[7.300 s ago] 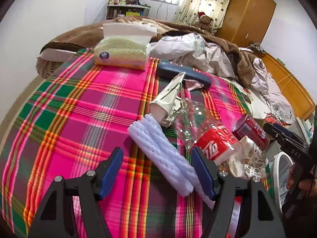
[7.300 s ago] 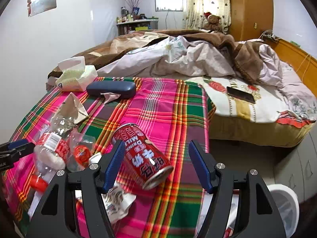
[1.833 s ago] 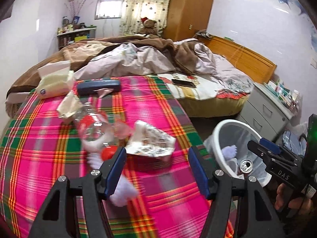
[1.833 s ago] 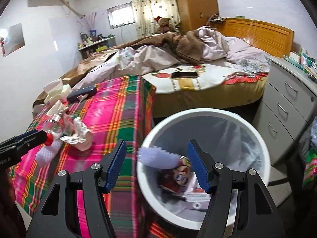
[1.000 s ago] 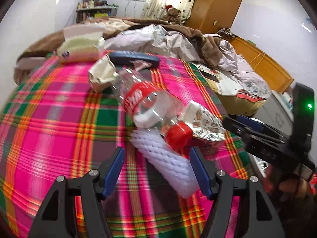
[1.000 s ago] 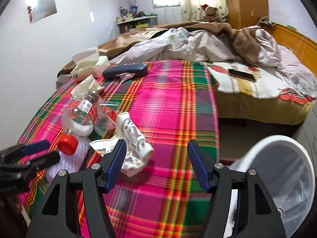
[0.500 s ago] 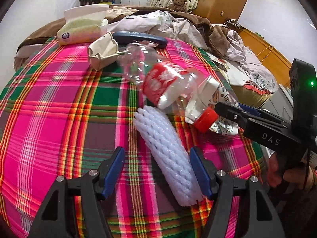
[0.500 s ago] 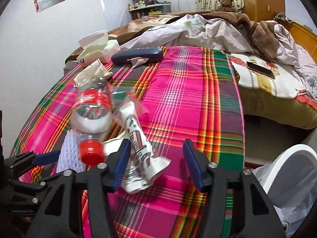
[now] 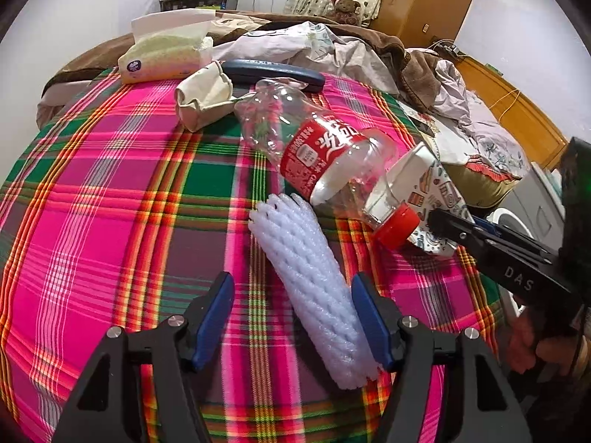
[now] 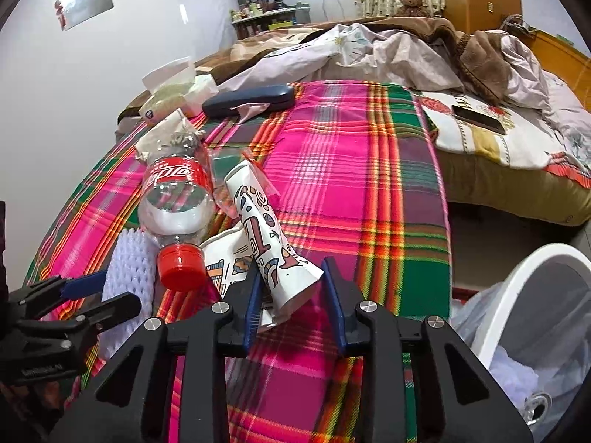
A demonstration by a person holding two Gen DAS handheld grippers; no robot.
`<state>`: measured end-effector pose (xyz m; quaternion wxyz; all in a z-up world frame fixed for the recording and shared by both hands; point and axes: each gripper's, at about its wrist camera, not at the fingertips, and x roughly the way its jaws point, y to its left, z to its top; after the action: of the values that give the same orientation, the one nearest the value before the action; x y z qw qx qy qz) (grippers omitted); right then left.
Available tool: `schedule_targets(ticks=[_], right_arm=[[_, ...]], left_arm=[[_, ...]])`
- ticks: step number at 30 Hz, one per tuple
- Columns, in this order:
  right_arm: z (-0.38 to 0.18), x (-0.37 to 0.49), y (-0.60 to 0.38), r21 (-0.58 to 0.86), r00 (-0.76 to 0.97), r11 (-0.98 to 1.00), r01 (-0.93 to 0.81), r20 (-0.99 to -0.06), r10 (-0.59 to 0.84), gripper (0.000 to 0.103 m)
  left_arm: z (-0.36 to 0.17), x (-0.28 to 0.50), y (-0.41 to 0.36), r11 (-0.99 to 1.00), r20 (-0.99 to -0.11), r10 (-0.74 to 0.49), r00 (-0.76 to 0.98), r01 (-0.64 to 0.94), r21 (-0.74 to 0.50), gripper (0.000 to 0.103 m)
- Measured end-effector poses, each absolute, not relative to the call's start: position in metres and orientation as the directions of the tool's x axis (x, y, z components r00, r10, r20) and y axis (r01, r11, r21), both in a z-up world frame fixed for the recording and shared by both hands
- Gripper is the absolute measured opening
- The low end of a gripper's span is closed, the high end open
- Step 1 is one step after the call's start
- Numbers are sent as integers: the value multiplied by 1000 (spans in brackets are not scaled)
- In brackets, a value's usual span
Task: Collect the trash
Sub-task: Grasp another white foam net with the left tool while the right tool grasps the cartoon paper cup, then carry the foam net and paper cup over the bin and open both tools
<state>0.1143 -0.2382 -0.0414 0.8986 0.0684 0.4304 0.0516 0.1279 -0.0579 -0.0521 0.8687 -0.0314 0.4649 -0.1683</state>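
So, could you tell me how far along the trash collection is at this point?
Partly done: the white bin already holds some trash. In hand: the right claw is shut on the printed paper wrapper. Left: the plastic bottle, the foam sleeve between the open left claw fingers, and the crumpled beige paper.

Black gripper [image 10: 291, 289] frames, blue-padded fingers [image 9: 216, 317], silver screws, white "DAS" lettering

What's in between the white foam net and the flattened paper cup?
The plastic bottle lies between the foam net and the paper cup, red cap toward the camera. The right wrist view shows it best.
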Motion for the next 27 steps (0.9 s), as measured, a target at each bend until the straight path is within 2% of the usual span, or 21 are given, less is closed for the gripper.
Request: schedule_targets(ticks=[6, 8, 10, 13, 19, 27], right_arm=[[-42, 109, -245, 179, 633, 984, 4, -762, 137, 32], [-42, 108, -246, 184, 636, 983, 7, -760, 137, 32], [-42, 107, -247, 192, 640, 981, 8, -755, 143, 32], [-42, 105, -249, 197, 646, 980, 13, -750, 142, 32], [-41, 96, -253, 213, 658, 977, 26, -739, 144, 32], [-34, 84, -257, 239, 686, 970, 43, -713, 145, 32]], left_arm=[[-53, 127, -68, 953, -804, -274, 527, 259, -155, 67], [-52, 126, -64, 949, -799, -294, 525, 258, -180, 60], [-51, 126, -60, 938, -791, -332, 513, 271, -218, 41], [-49, 124, -60, 926, -779, -365, 510, 283, -249, 32], [-42, 119, -60, 927, -766, -362, 530, 294, -235, 27], [-31, 110, -56, 926, -751, -361, 553, 307, -220, 27]])
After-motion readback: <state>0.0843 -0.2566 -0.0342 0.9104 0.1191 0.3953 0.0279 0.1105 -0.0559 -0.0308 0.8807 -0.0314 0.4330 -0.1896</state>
